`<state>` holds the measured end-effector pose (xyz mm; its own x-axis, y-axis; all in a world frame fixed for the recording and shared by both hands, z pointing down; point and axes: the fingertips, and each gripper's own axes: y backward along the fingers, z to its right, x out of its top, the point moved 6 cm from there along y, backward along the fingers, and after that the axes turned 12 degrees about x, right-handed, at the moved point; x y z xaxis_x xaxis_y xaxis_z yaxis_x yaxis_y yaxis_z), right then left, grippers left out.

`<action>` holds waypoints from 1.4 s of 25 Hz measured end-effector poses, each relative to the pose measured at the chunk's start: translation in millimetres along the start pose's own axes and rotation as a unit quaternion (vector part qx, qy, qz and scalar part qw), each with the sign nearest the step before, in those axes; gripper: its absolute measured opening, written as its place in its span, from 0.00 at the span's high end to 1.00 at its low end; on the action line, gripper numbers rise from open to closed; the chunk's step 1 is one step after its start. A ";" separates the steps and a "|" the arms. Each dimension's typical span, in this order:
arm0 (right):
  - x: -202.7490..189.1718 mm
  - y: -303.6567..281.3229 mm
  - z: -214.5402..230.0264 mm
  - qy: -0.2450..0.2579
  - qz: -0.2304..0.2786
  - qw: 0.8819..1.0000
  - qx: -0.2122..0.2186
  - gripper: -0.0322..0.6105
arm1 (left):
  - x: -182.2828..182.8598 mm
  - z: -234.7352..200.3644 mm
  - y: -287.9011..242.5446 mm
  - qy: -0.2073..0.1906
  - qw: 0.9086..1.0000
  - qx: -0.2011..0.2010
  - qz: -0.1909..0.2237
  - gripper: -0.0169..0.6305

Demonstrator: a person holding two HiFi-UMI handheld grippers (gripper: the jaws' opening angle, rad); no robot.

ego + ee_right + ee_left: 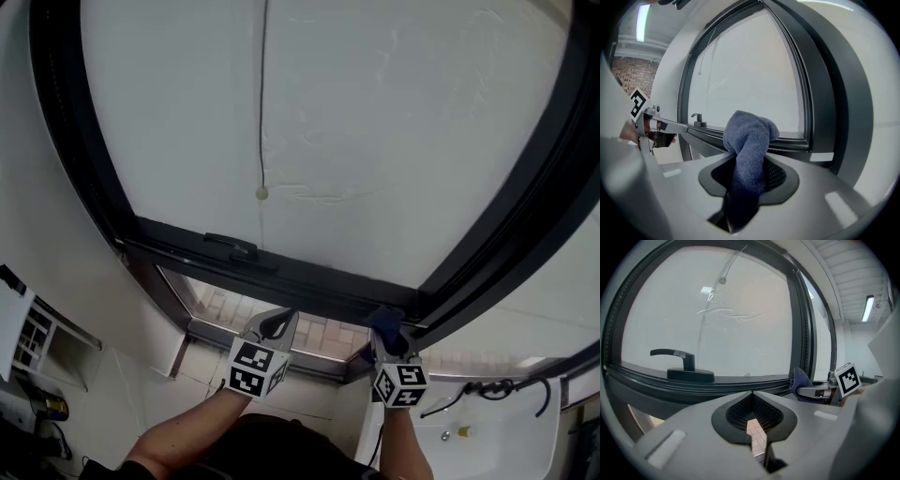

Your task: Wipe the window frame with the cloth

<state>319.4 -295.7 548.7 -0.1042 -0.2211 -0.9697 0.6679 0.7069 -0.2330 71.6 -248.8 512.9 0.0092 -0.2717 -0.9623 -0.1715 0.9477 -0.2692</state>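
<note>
Cloth (pixel 749 140) of blue towelling stood bunched between the jaws of the right gripper (pixel 387 343). The jaws were clamped on its lower part, so a rounded wad stuck out past their tips. That wad sat at the bottom rail of the dark window frame (pixel 281 270), close to the right-hand corner where the rail met the upright. It seemed to be pressing on the rail, though neither the head view nor the right gripper view showed the contact clearly.

The left gripper (pixel 753 397) hung just below the same rail, well to the left of the cloth and short of the window handle (pixel 677 363). Its jaws were together at the tips with nothing between them, and only floor tiles showed through the slit behind.

The cloth looked soft, light and limp. It would fold and squash under pressure rather than push back, and a loose tail would drag or snag on the handle. The hold low on the bunch seemed sensible, as it left a thick pad forward of the jaws to meet the frame and kept the hard tips off the paint. A grip nearer the top would likely leave too little pad. The frame itself looked rigid and smooth, so the cloth should slide along it easily. The pale glass (pixel 375 112) above wanted gentler pressure than the rail.
</note>
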 end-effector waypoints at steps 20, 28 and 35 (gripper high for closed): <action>12.2 -67.3 -79.7 0.020 -0.023 0.994 0.100 0.75 | -13.2 -75.6 30.6 0.032 0.998 0.046 -0.006 0.98; 16.2 -94.3 -109.0 0.033 -0.032 0.990 0.133 0.75 | -16.3 -105.0 43.3 0.043 0.997 0.068 -0.002 0.98; 23.3 -121.7 -145.4 0.040 -0.034 0.983 0.176 0.75 | -17.5 -135.5 56.4 0.050 0.994 0.093 0.003 0.98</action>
<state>128.5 -289.2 543.7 -0.2063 -0.1963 -0.9586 0.8694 0.4127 -0.2716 -71.8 -213.2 519.6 -0.0915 -0.2734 -0.9575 0.0135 0.9611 -0.2757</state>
